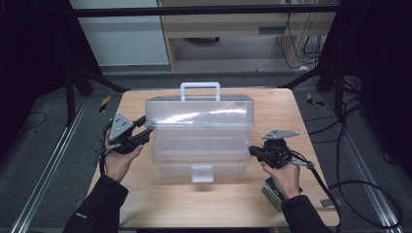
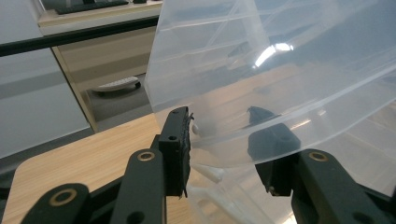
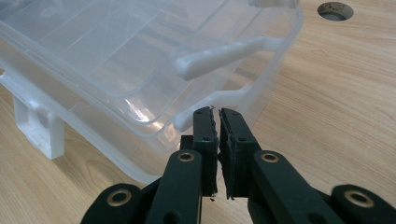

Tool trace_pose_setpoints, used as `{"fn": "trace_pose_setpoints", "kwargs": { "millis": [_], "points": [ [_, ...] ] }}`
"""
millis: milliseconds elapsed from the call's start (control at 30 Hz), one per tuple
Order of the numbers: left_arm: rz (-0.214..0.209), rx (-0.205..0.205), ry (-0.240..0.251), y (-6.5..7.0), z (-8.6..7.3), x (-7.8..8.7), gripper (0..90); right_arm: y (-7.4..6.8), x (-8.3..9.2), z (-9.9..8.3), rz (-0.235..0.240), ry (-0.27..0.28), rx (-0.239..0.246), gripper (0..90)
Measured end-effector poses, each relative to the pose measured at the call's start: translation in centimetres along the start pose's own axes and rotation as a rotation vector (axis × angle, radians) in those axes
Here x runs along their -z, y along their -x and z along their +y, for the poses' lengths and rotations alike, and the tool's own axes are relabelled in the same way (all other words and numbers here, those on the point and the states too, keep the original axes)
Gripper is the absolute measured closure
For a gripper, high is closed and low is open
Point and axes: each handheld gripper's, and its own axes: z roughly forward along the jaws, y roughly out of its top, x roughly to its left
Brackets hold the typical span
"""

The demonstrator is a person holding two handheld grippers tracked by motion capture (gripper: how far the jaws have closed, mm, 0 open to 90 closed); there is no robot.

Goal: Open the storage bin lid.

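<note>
- Clear plastic toolbox [image 1: 200,138] sits mid-frame on my bench [image 1: 291,145], lid [image 1: 199,112] raised.
- My left tongs [image 1: 149,127], at centre left, clamp the lid's left end between their jaws.
- My right tongs [image 1: 252,151], at centre right, are pinched nearly together on the box's thin rim [image 3: 219,99].

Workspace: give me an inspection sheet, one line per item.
Surface: wooden table, round hole in the top.
Job's things: clear plastic box, lid raised, white handle on top.
Clutter: green packet under the right forearm.
Grippers: left gripper straddles the lid's edge; right gripper shut at the box's side arm.
Cables: one trails from the right gripper.
Surroundings: dark floor, cabinet behind.
</note>
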Motion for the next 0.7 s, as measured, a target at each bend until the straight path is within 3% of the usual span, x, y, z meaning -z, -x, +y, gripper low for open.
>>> {"fn": "trace_pose_setpoints", "kwargs": {
  "millis": [167, 300, 700],
  "points": [
    [0.001, 0.016, 0.010, -0.2, 0.2, -0.2, 58.6, 0.0, 0.0, 0.0, 0.000, 0.000, -0.002, 84.9],
    [0.007, 0.012, 0.007, -0.4, 0.4, -0.5, 59.6, 0.1, -0.2, 0.1, -0.004, -0.004, -0.017, 79.7],
    [0.023, 0.013, 0.018, -0.8, 1.0, -1.1, 60.6, 0.0, -0.6, 0.2, 0.005, -0.013, -0.041, 78.5]
  ]
}}
